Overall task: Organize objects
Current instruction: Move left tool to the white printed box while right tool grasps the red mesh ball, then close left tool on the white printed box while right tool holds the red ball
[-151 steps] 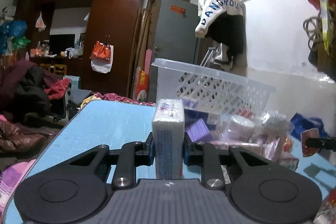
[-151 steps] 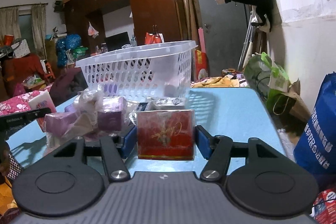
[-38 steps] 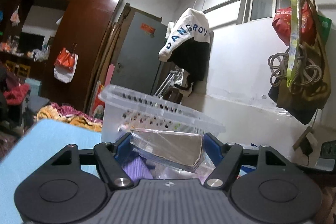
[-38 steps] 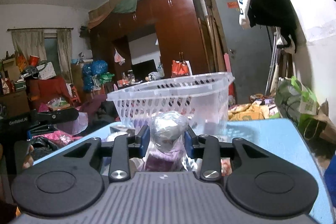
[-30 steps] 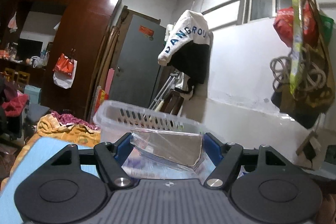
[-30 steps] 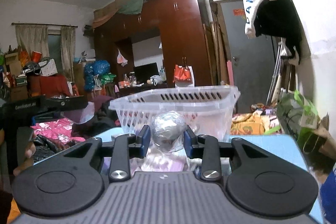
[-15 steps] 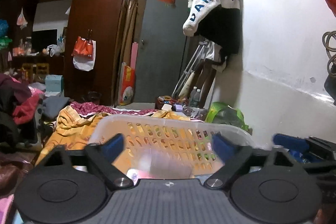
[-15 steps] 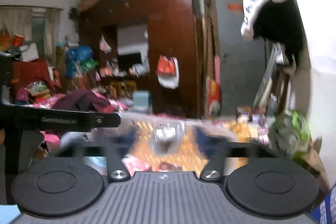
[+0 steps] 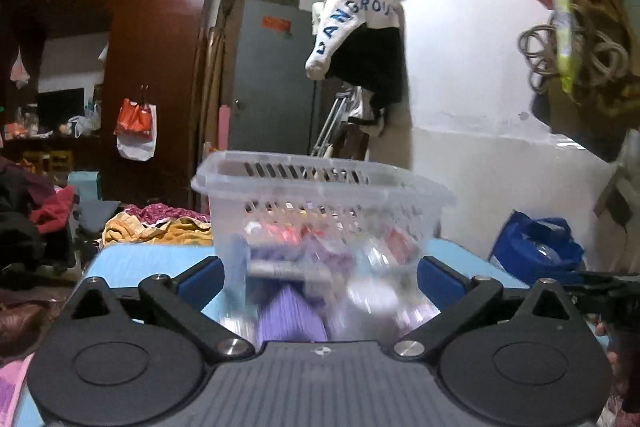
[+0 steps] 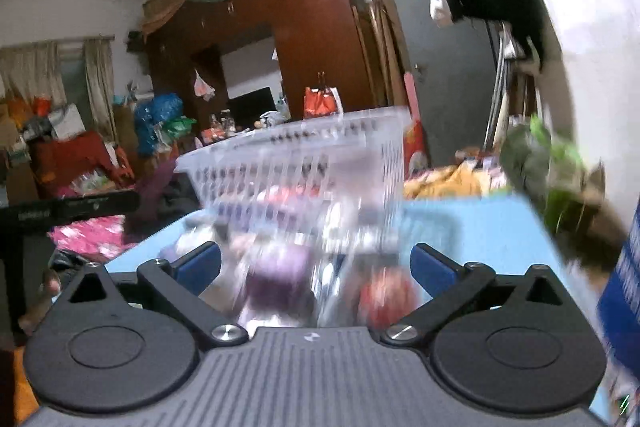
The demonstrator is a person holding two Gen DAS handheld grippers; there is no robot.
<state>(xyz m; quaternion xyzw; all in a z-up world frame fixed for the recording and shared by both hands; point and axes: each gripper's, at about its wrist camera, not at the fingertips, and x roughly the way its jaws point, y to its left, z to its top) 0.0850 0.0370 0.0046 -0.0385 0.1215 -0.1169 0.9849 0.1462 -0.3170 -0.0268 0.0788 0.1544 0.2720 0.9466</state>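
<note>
A clear plastic basket (image 9: 320, 183) stands on the blue table (image 9: 152, 259) and holds several small packets. My left gripper (image 9: 320, 277) is open and empty, just in front of the basket. A purple packet (image 9: 288, 319) and other blurred packets lie on the table between its fingers. In the right wrist view the basket (image 10: 296, 155) is ahead and slightly left. My right gripper (image 10: 316, 263) is open and empty above a blurred pile with a purple packet (image 10: 276, 275) and a red packet (image 10: 384, 295).
A blue bag (image 9: 536, 247) sits right of the table. Clothes and bedding (image 9: 40, 227) pile up at the left. The other gripper's black bar (image 10: 68, 211) shows at the left of the right wrist view. A wardrobe (image 10: 304, 39) and a grey door (image 9: 272, 83) stand behind.
Both grippers opened and let go of their items over the basket: the left a flat clear-wrapped packet, the right a silvery wrapped ball. Both have since dropped back low in front of the basket.
</note>
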